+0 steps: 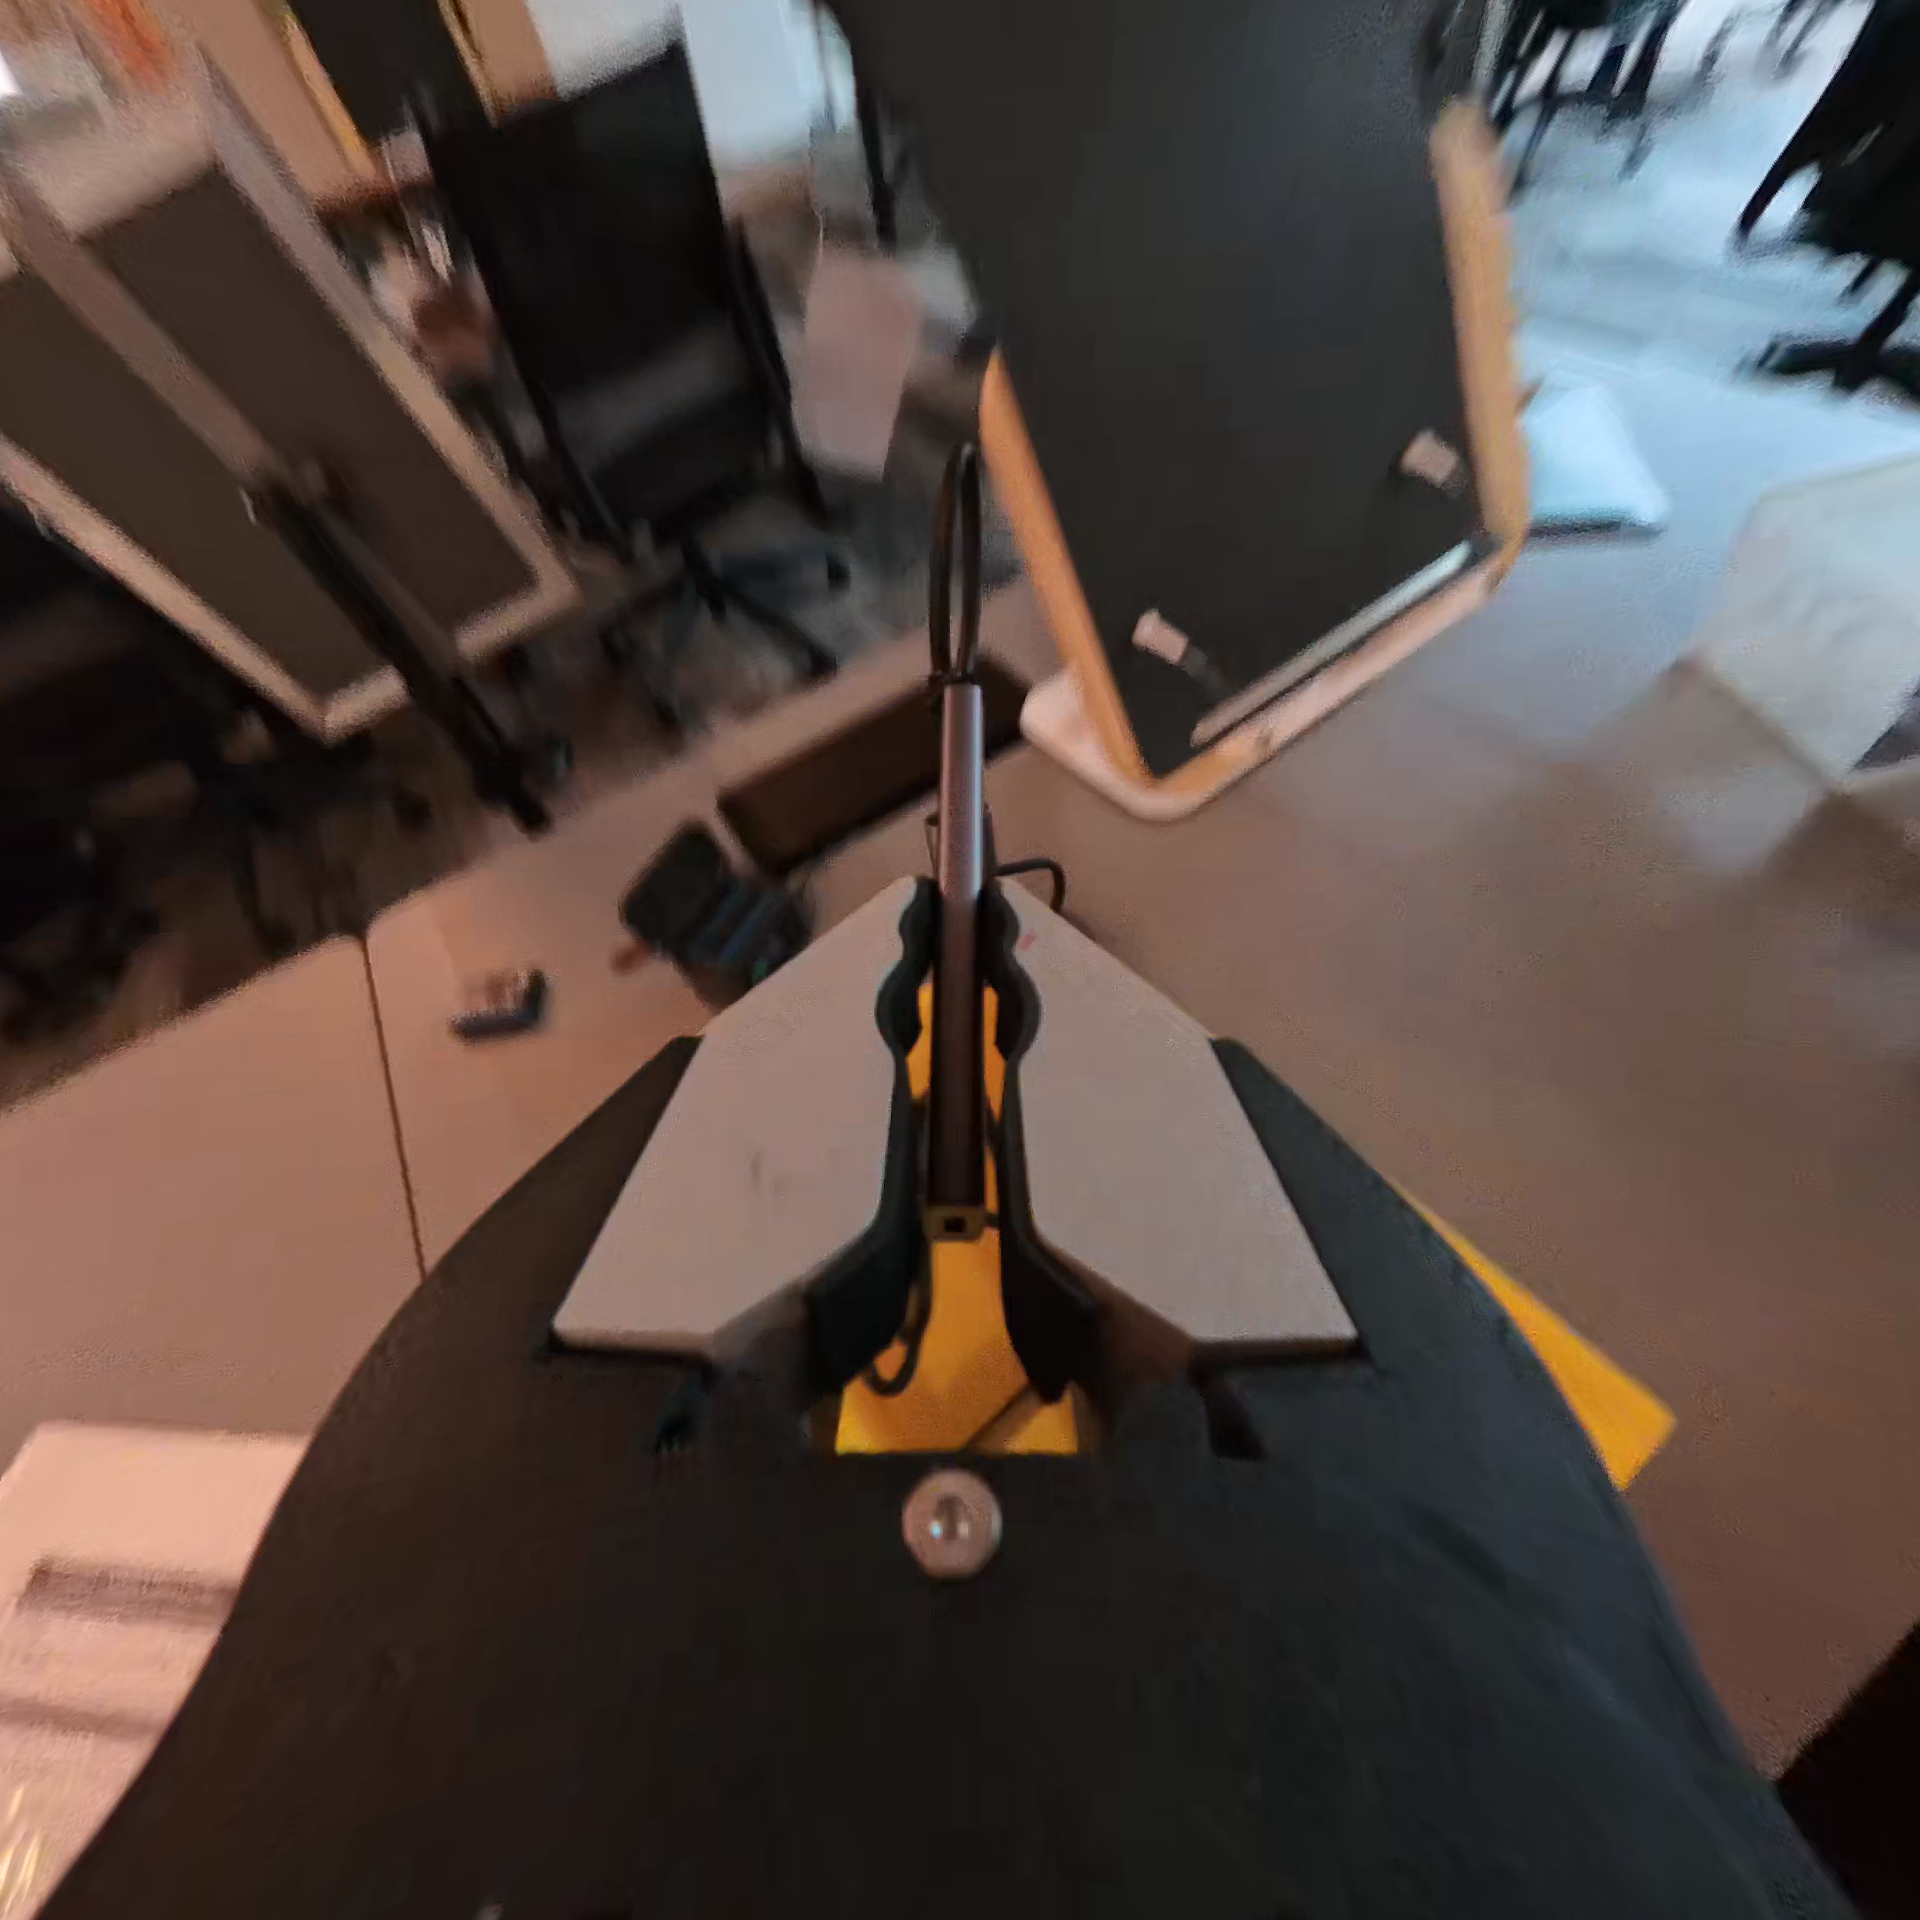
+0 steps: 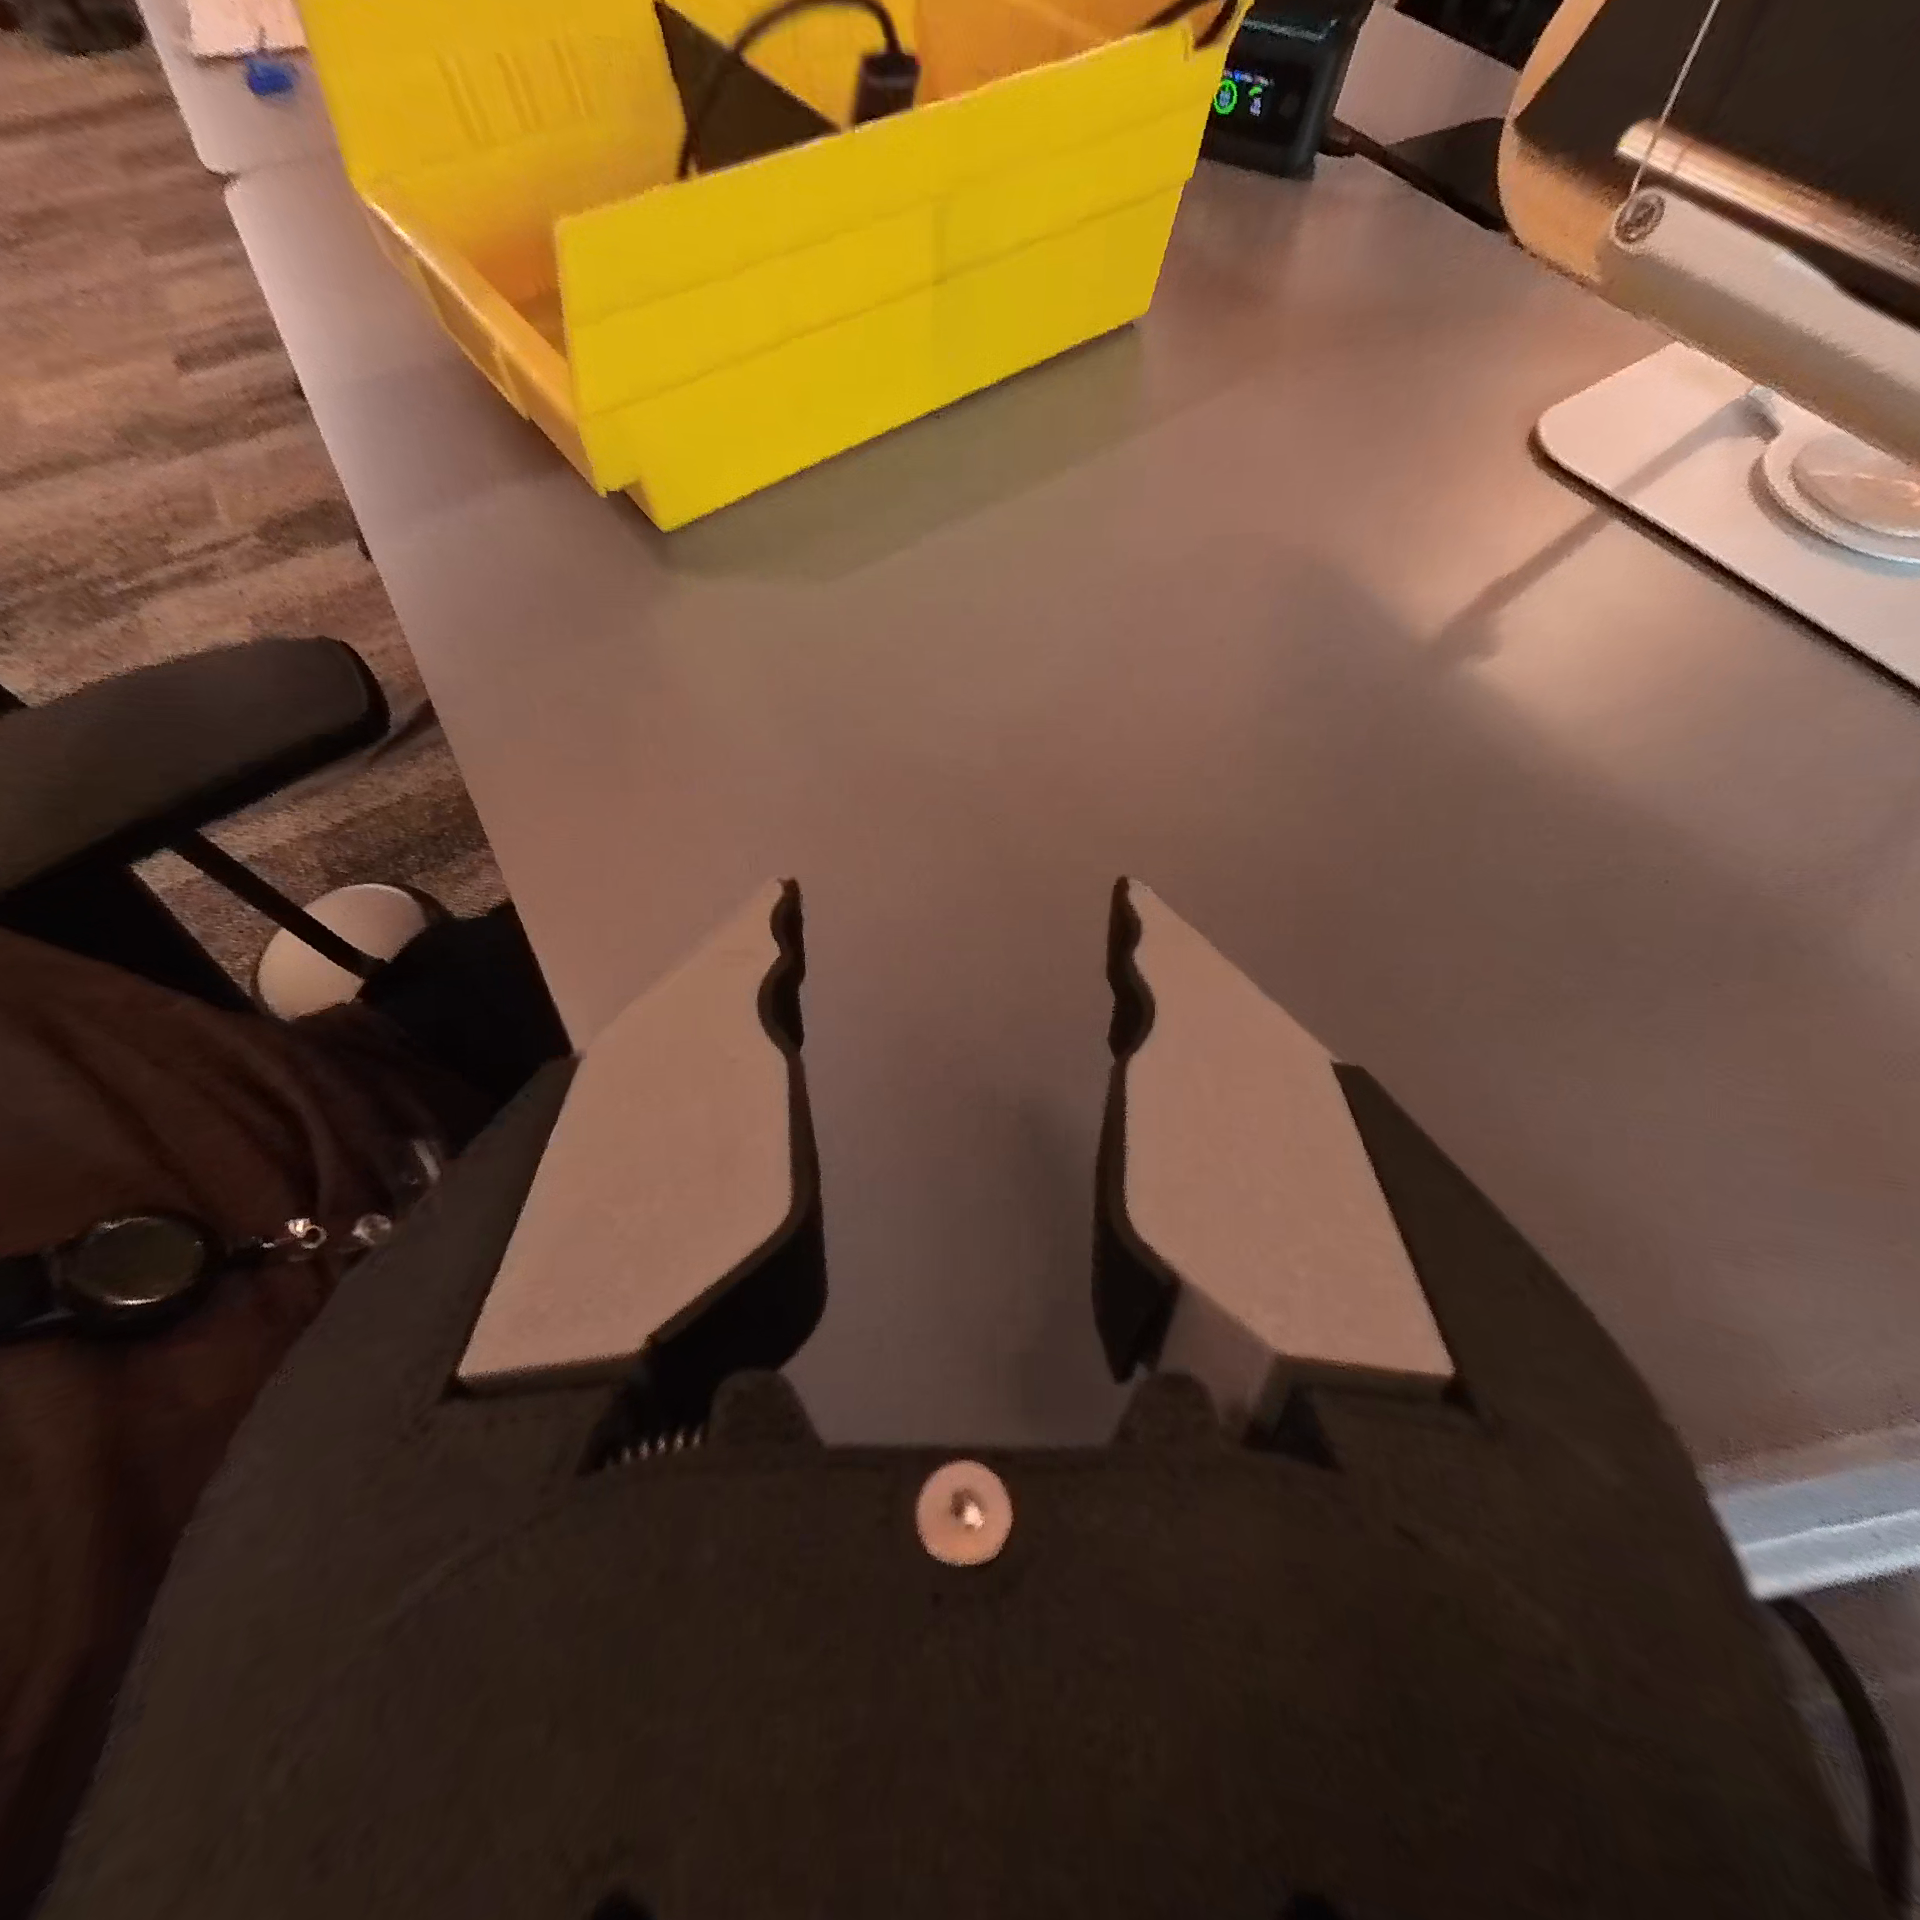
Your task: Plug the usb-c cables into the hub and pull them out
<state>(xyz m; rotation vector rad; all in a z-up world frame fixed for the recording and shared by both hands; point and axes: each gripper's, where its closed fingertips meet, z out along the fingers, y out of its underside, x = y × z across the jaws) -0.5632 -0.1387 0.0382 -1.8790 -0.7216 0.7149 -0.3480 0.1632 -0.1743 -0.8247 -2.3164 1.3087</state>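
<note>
My left gripper [image 1: 958,914] and right gripper [image 2: 956,914] each show a black body, grey wedge fingers with black wavy pads, one silver screw, beside my dark sleeve [image 2: 156,1122] and black wristwatch [image 2: 125,1273].

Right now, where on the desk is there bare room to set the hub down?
The desk is bare between the yellow bin, the monitor stand and the open right fingers. The bin holds cables, so it is crowded.
</note>
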